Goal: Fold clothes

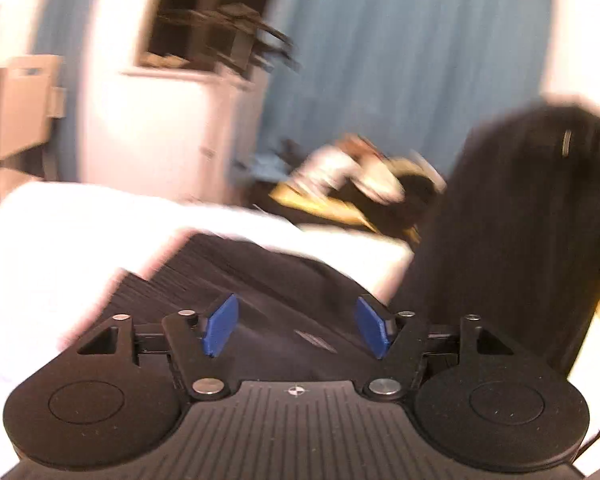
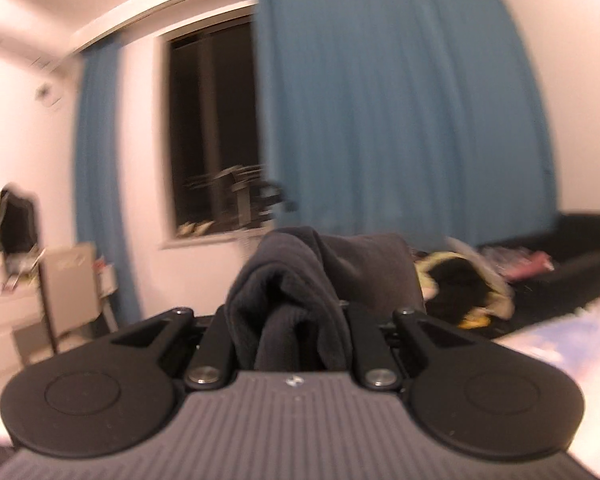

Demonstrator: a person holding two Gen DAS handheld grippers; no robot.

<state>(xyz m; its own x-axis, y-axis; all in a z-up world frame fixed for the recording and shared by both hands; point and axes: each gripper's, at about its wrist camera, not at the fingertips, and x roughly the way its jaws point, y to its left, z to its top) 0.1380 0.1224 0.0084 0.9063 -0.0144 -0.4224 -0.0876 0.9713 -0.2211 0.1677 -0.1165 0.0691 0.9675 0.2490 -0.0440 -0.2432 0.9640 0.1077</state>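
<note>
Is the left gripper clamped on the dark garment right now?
No. The left gripper has its blue pads spread wide apart, and the dark garment lies on the white surface beyond them, unpinched.

We see both views under warm indoor light, the window (image 2: pixel 214 132) dark. The left wrist view is heavily motion-smeared, its white bed (image 1: pixel 60 240) blown out ahead of the hand-held gripper. The right view is softer-blurred; fisheye bending curves the blue curtain (image 2: pixel 400 100) and darkens the corners.
</note>
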